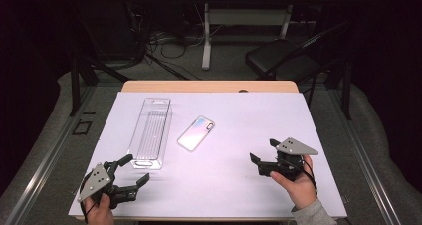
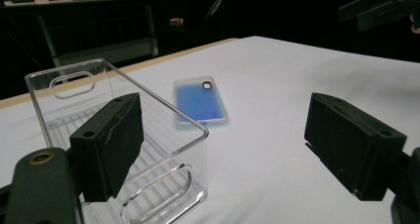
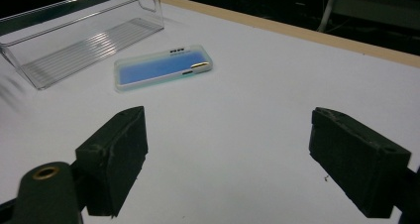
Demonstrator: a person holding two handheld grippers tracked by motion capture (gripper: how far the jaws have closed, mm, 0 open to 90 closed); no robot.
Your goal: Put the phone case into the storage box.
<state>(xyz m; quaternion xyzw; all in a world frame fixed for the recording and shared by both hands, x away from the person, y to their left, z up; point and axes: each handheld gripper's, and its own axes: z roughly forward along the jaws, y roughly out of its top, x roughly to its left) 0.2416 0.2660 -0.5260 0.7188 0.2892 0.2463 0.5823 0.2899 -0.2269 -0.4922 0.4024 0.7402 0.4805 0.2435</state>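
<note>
A clear plastic bin (image 1: 150,131) lies lengthwise on the white table top (image 1: 249,120), left of centre. Just to its right a phone case (image 1: 196,132) with a bluish, iridescent face lies flat. My left gripper (image 1: 136,169) hovers open at the near left, just in front of the bin's near end (image 2: 163,184). My right gripper (image 1: 262,156) is open at the near right, pointing left toward the phone case (image 3: 163,68). Nothing sits between either pair of jaws. In the left gripper view the right gripper (image 2: 381,6) shows at the top right corner.
The table's wooden far edge (image 1: 209,86) shows beyond the white top. Behind it stand a black folding chair (image 1: 281,56), a second table's leg (image 1: 206,36) and loose cables (image 1: 159,46) on the floor.
</note>
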